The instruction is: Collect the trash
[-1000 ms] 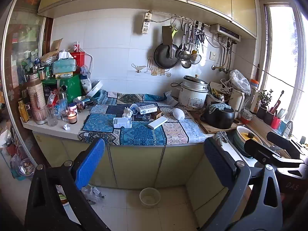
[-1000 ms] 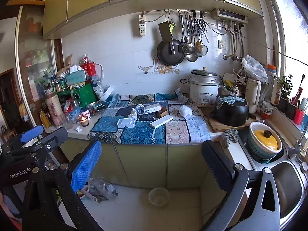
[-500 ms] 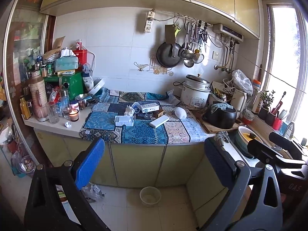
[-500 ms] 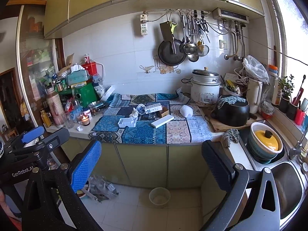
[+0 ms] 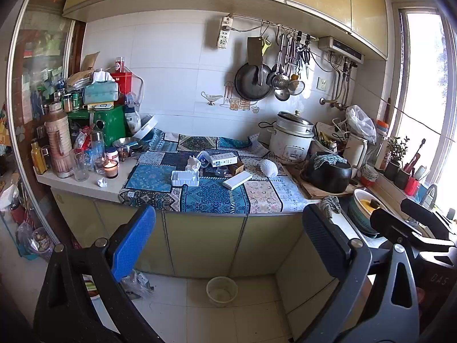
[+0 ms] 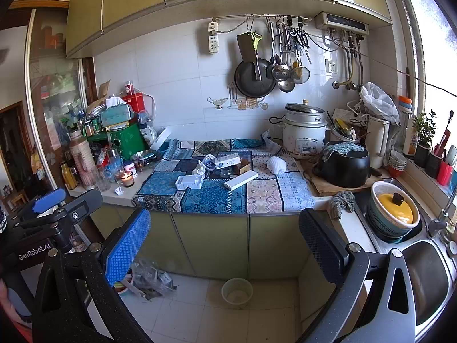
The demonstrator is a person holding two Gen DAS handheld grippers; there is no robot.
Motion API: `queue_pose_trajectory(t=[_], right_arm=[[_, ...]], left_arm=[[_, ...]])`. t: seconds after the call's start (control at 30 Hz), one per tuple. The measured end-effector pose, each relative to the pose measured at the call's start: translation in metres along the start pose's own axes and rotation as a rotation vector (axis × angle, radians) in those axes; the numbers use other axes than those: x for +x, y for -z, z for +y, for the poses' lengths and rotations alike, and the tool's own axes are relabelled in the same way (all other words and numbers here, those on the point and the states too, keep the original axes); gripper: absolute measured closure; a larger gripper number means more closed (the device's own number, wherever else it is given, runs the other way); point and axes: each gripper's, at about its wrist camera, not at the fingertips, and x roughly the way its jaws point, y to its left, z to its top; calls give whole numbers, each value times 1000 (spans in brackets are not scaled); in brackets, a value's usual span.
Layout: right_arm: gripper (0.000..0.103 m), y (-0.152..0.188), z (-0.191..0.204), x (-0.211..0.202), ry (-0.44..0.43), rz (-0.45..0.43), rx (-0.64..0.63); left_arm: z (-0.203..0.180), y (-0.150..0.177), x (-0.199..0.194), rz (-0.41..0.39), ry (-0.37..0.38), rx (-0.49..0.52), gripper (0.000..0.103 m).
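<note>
Loose trash lies on the patterned cloth (image 5: 217, 197) of the counter: a white plastic tray (image 5: 185, 177) (image 6: 189, 182), a flat white box (image 5: 237, 179) (image 6: 240, 180), a white carton (image 5: 224, 158), a crumpled white wad (image 5: 269, 167) (image 6: 276, 163), and a small paper ball (image 5: 102, 183) (image 6: 119, 190) by the candle. A small round bin (image 5: 222, 286) (image 6: 237, 292) stands on the floor below. My left gripper (image 5: 228, 245) and right gripper (image 6: 225, 245) are both open and empty, held well back from the counter.
Bottles, jars, a lit candle (image 5: 110, 168) and a green box (image 5: 110, 124) crowd the counter's left end. A rice cooker (image 5: 291, 140), black pot (image 5: 328, 173), and sink (image 6: 425, 280) are at right. A plastic bag (image 6: 151, 278) lies on the floor.
Both grippers have drifted slightly, and the counter sits a little lower and nearer in view. Nothing was picked up; both jaws stay open.
</note>
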Motion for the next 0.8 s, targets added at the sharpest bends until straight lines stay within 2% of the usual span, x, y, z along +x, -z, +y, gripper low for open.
queue_pose_trajectory(t=[0.8], right_arm=[[0, -3, -4, -6, -16, -25, -7]], left_arm=[[-4, 3, -7, -14, -15, 2, 0]])
